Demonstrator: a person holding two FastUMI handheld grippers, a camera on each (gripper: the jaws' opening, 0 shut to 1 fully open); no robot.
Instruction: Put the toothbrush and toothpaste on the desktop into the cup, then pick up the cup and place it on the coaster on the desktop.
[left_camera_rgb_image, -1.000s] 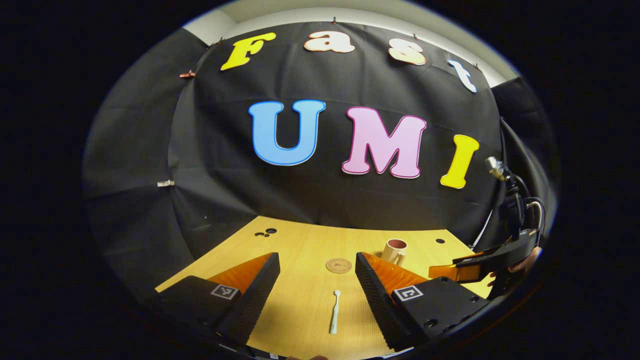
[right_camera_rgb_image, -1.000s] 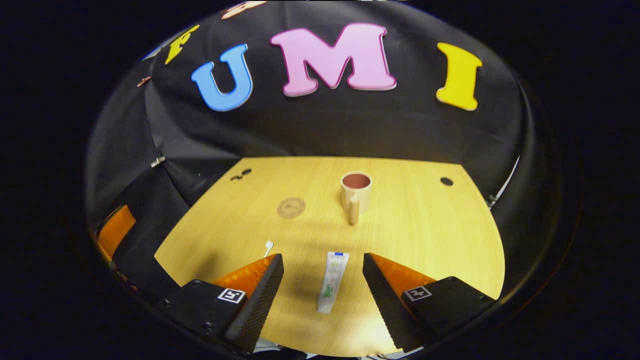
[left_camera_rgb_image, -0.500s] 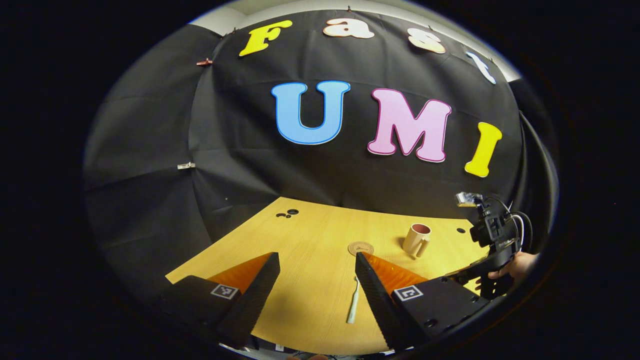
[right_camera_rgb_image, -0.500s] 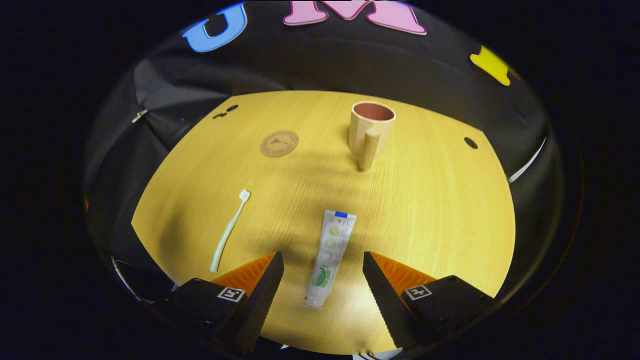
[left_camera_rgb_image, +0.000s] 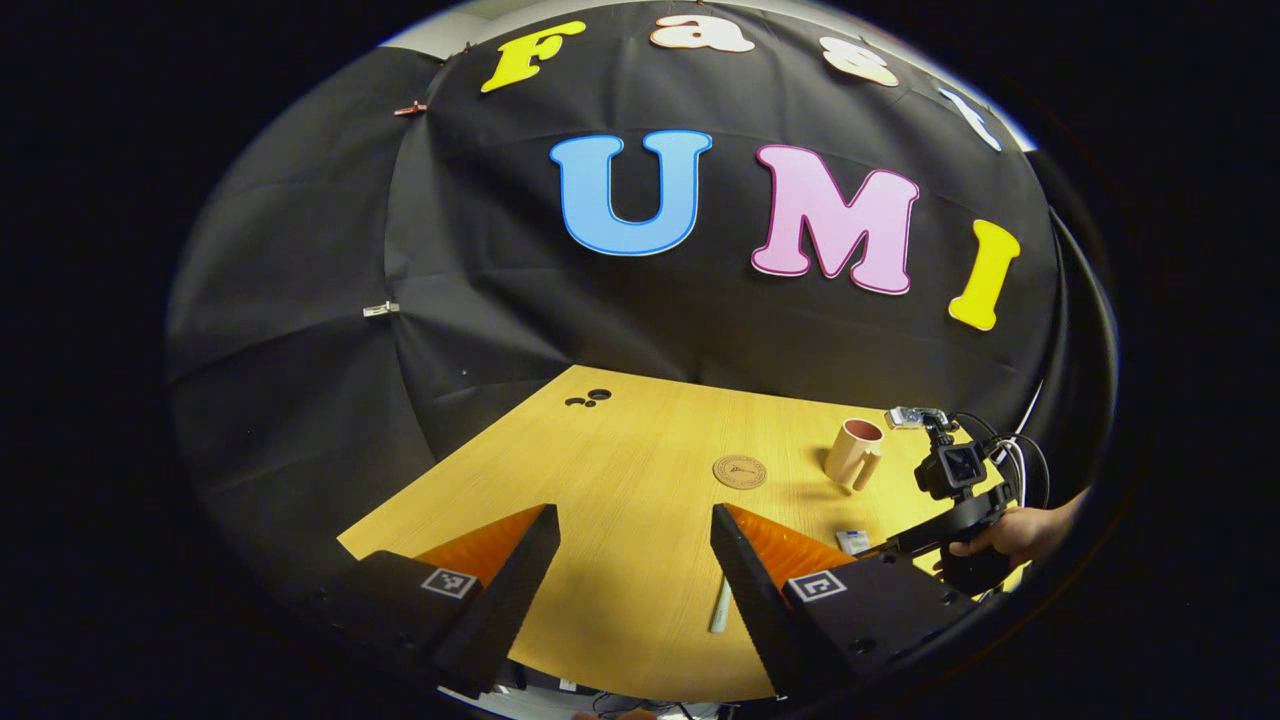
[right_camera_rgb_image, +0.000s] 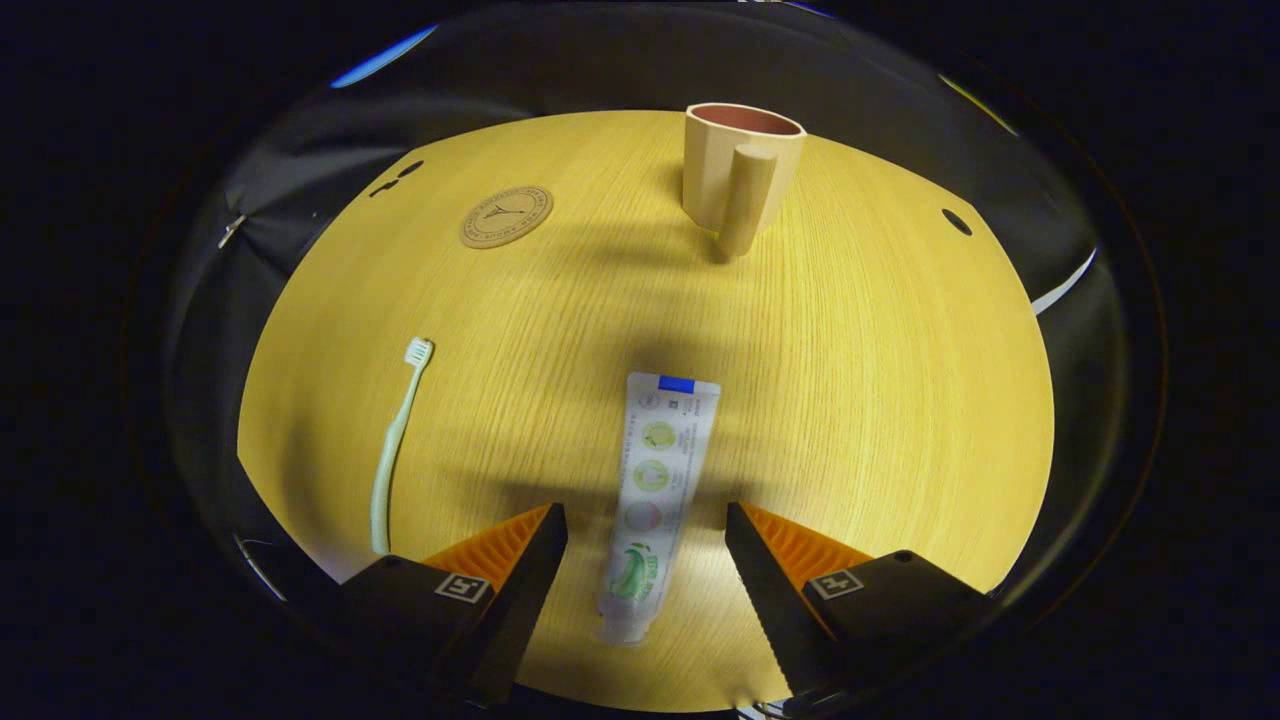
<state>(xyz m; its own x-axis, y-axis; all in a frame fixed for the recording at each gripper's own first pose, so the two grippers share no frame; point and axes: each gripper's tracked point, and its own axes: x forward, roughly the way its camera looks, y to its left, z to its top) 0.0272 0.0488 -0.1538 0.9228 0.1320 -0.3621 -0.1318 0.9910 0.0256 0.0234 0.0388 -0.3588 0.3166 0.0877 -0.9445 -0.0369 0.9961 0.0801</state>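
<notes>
In the right gripper view my right gripper (right_camera_rgb_image: 645, 525) is open, low over the white toothpaste tube (right_camera_rgb_image: 655, 485), whose lower half lies between its fingers. A pale green toothbrush (right_camera_rgb_image: 397, 435) lies to the left, and a beige cup (right_camera_rgb_image: 735, 170) with its handle toward me stands farther back. A round brown coaster (right_camera_rgb_image: 506, 216) lies at the back left. In the left gripper view my left gripper (left_camera_rgb_image: 632, 525) is open above the table's near edge; the toothbrush (left_camera_rgb_image: 720, 605) pokes out beside its right finger. The cup (left_camera_rgb_image: 855, 452), the coaster (left_camera_rgb_image: 739, 471) and the right gripper (left_camera_rgb_image: 930, 540) held by a hand appear at the right.
The wooden table (right_camera_rgb_image: 860, 380) has small round holes near its back corners. Black cloth walls close in on the far side and the left. Bare tabletop (left_camera_rgb_image: 600, 470) lies between the coaster and the left gripper.
The right gripper has dropped forward and down over the toothpaste tube, which now lies between its fingers. The left gripper has drifted left, so the toothbrush sits against its right finger.
</notes>
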